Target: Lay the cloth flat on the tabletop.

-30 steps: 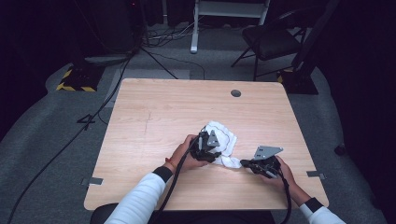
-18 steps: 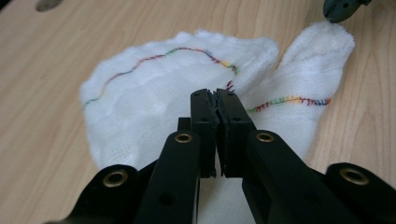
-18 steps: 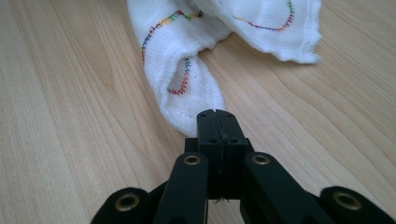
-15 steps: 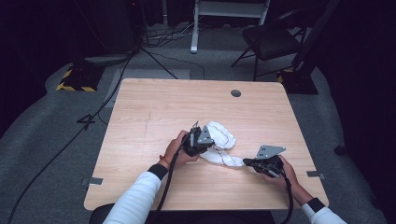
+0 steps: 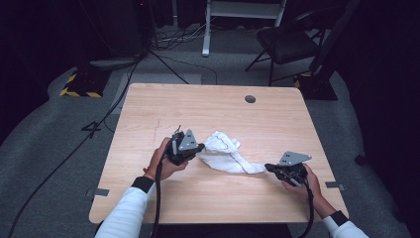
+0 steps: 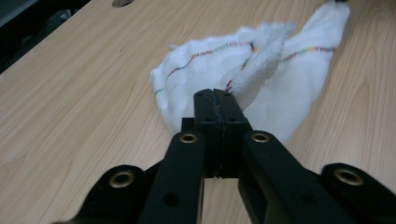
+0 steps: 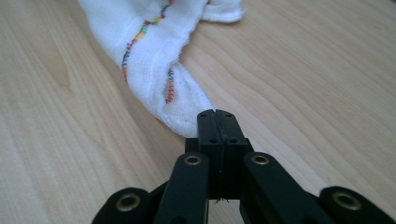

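A: From the high view, the white cloth (image 5: 225,152) lies on the bench (image 5: 163,111) toward the near edge, about midway between the side edges. The left tongs (image 5: 199,147) pinch its left end, the right tongs (image 5: 268,167) its right tip

B: Where is it likeliest to fail?

A: The right end, I'd judge. It narrows to a thin point there, so a firm pull apart could drag that tip free and the cloth would sag back in a heap

B: And the left gripper view?

A: The left tongs (image 6: 215,94) are pressed together on a raised fold of the cloth (image 6: 205,70), right at its edge by the coloured stitching. The rest is doubled over behind it. Lifting from that fold may carry two layers up, so the cloth would not spread flat

B: The right gripper view?

A: The right tongs (image 7: 216,114) are clamped on the very tip of the cloth (image 7: 149,60), which runs away twisted like a rope. If the hands separate without undoing that twist, I'd expect it to tighten, not open
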Demonstrator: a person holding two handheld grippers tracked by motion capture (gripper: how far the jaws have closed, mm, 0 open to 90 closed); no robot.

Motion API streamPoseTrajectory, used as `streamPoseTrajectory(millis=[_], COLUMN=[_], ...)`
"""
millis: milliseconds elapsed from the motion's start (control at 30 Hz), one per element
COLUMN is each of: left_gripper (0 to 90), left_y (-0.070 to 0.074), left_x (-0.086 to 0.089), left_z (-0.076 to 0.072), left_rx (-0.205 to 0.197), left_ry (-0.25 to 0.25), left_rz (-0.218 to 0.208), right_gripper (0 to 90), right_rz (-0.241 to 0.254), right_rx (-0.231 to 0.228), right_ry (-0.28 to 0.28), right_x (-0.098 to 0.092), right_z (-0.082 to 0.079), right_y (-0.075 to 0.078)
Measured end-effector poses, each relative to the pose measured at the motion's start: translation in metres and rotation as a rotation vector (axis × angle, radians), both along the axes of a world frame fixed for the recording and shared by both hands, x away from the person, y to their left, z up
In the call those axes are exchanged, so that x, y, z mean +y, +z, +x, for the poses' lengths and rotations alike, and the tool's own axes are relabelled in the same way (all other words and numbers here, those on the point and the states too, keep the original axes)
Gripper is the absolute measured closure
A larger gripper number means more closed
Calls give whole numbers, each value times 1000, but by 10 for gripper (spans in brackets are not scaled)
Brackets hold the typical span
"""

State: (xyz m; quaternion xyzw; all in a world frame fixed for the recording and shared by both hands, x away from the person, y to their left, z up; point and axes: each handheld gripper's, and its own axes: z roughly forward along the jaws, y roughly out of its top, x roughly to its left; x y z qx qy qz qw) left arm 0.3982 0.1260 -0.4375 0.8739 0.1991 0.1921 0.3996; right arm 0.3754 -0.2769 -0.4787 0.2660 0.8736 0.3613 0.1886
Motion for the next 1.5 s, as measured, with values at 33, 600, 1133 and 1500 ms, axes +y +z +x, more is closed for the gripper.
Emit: streamPoseTrajectory(millis=[33,600,1133,1500], left_gripper=[894,458,473,794], left_y=[-1,-4,-30,-32], left_x=[9,-54,-108,-92], left_z=[-3,-21,25,28], left_rx=[6,41,168,146], left_ry=[10,-91,-16,-86], left_rz=[-8,49,122,178], right_gripper=[900,852,618,862], right_rz=[5,4,-28,-16], right_rx=[-2,-26,41,101], right_ry=[-13,-103,-95,-16], right_x=[-2,-10,18,18], right_z=[0,7,26,26], right_y=[1,3,-4,-11])
